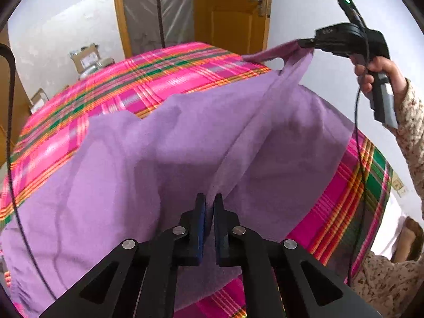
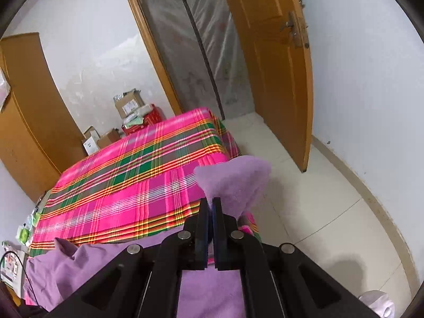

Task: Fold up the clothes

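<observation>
A bed [image 1: 169,79] covered in a pink, green and orange plaid sheet filled the room in front of an open wooden door [image 2: 278,61], with a plastic-draped doorway just beside the door. Across the near end of the bed lay a purple garment [image 1: 111,175], creased and partly lifted off the sheet, its far edge leaving most of the plaid bare toward the door. Cardboard boxes [image 2: 127,106] were stacked against the white wall beyond the bed's far left corner. At the right side of the bed, a person's right hand [image 1: 373,75], in a mottled patterned sleeve, held the right gripper [image 1: 307,43] raised above the sheet; its jaws were clamped on one corner of the garment, and the cloth rose from the bed in a taut ridge to that corner. The right wrist view showed a purple tuft fanning out past the closed fingertips. At the bed's near edge, the left gripper [image 1: 209,204] pinched a fold of the same garment, its jaws drawn together on the cloth.
</observation>
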`<state>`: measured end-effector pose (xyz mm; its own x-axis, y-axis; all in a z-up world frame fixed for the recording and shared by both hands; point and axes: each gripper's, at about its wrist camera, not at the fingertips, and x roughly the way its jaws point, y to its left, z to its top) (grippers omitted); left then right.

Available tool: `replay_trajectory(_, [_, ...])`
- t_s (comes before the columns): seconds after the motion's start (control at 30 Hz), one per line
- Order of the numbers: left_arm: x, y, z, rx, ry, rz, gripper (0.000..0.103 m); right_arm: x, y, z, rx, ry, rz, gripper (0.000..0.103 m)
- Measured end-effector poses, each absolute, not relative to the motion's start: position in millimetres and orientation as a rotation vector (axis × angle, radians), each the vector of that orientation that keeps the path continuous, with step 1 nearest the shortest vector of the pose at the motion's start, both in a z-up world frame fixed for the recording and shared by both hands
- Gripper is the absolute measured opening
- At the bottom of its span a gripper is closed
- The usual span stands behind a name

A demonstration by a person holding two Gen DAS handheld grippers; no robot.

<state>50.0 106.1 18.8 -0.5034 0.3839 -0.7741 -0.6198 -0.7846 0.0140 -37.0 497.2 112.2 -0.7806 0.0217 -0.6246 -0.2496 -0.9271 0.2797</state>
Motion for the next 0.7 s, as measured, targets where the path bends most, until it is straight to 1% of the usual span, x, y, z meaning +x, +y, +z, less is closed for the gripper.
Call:
replay_trajectory(0.53, [86.2,113.1,32.6,-0.992,0.456,2.285,0.006,50.6,526.0,110.9,-0.814,0.659,2.765,0.002])
replay_trajectory(0.7, [96.5,121.1,21.1,-1.017,0.505,2.266,0.006,69.1,537.3,93.5,-0.828,0.699,2.73,0.002])
